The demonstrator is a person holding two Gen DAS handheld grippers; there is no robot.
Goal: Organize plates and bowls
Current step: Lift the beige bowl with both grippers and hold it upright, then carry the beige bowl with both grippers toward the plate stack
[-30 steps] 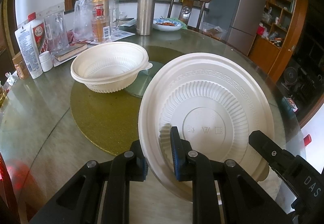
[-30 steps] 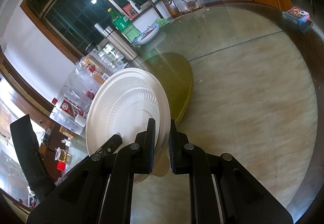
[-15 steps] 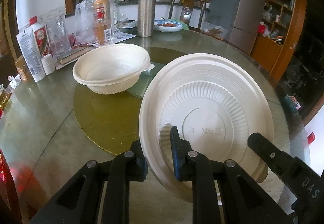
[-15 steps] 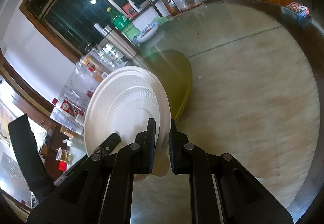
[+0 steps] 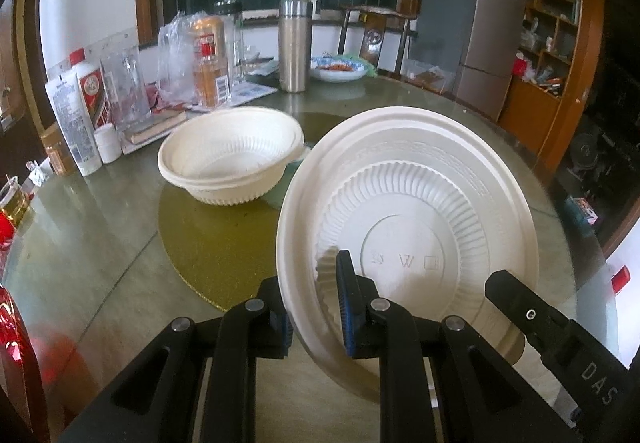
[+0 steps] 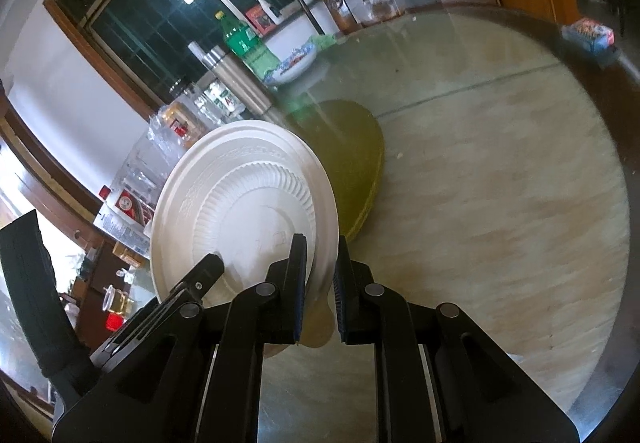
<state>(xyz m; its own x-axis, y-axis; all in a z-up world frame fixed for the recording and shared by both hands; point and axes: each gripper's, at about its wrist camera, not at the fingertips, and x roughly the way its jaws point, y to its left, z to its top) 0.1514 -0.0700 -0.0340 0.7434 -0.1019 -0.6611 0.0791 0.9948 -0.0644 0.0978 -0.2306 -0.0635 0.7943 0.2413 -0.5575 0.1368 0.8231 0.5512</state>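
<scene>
A white plastic plate (image 5: 408, 203) is held upside down and tilted above the table, its ribbed underside facing both cameras. My left gripper (image 5: 314, 307) is shut on its near left rim. My right gripper (image 6: 320, 279) is shut on its opposite rim, and the plate also shows in the right wrist view (image 6: 244, 211). The right gripper's finger (image 5: 532, 323) shows at the lower right of the left wrist view. Two nested white bowls (image 5: 232, 159) stand on the gold turntable (image 5: 216, 235), left of and beyond the plate.
The round glass-topped table (image 6: 500, 171) carries bottles, a steel flask (image 5: 295, 43), a plastic bag and boxes along its far left edge, and a dish of food (image 5: 338, 67) at the back. A fridge and wooden shelves stand beyond on the right.
The plate, held by both grippers, has risen and tilted a little more upright. The bowls have not moved.
</scene>
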